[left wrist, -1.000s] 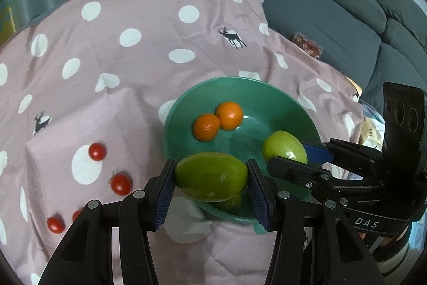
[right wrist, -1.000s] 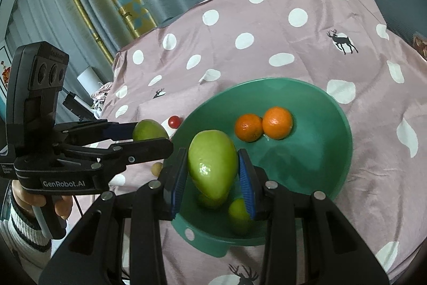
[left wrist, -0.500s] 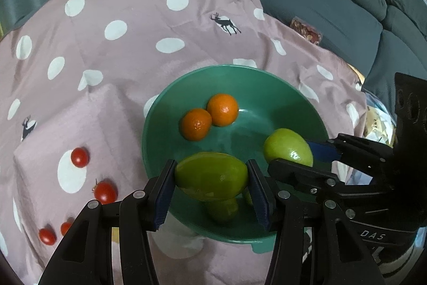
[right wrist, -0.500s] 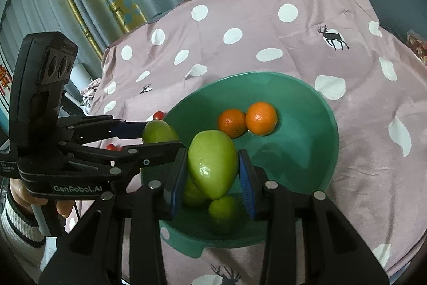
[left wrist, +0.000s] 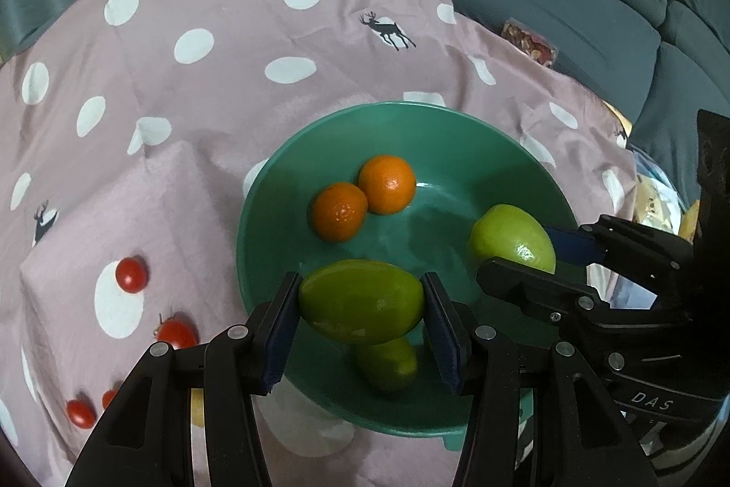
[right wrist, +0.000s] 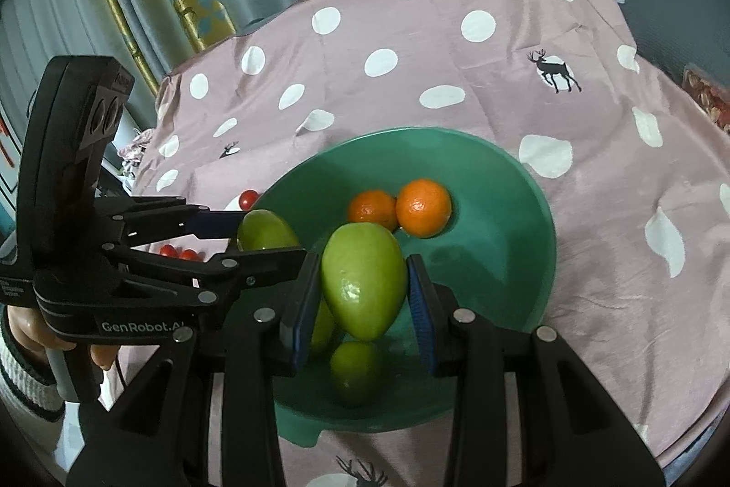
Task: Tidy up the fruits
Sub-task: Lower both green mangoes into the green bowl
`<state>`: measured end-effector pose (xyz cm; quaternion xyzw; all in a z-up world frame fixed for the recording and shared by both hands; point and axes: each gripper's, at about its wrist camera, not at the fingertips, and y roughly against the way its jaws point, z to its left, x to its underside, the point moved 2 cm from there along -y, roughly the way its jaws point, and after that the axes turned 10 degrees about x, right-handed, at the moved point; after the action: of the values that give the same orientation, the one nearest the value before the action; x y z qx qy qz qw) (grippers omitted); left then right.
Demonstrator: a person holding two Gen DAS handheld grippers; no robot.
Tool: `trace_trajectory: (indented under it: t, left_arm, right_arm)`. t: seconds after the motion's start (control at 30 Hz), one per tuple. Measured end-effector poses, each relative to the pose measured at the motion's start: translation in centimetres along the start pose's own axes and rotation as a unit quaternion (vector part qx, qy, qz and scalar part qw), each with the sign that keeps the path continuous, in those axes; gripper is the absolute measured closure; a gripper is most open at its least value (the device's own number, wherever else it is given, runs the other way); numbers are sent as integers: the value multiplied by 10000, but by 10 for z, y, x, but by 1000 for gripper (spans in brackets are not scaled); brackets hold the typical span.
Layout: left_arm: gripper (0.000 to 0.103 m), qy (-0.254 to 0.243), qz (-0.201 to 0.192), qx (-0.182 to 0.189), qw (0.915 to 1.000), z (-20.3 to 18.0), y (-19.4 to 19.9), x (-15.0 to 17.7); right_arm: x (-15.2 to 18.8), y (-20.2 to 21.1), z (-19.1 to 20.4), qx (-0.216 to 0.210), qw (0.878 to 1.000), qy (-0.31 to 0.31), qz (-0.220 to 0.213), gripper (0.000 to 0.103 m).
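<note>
Left of the bowl [left wrist: 255,240], tomatoes [left wrist: 131,274] lie on open dotted cloth [left wrist: 191,85]. Over the bowl's near-left rim the left gripper [left wrist: 360,318] clamps a green mango [left wrist: 360,301] sideways; its body reads "GenRobot.AI". Two oranges [left wrist: 362,198] touch at the bowl's middle, with bare floor around them. A small green fruit [left wrist: 388,363] lies under the grippers. Over the bowl's right side the right gripper [right wrist: 362,295], marked "DAS", grips a second mango [right wrist: 363,279] end-down.
</note>
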<state>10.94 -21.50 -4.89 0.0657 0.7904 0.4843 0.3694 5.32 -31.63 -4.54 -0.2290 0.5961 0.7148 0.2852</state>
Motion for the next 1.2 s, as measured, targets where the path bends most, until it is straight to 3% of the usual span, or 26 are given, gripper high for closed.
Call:
trace_trajectory:
  t: [0.63,1.2]
  left_arm:
    - [50,-262,176,-326,9990,-1,-14,-5]
    - [50,-340,292,-402,9982,-2,-21,-5]
  right_arm:
    - [-1,-3,5,609,9969,492,19,65]
    - [-2,-4,6,679,9960,574,60,65]
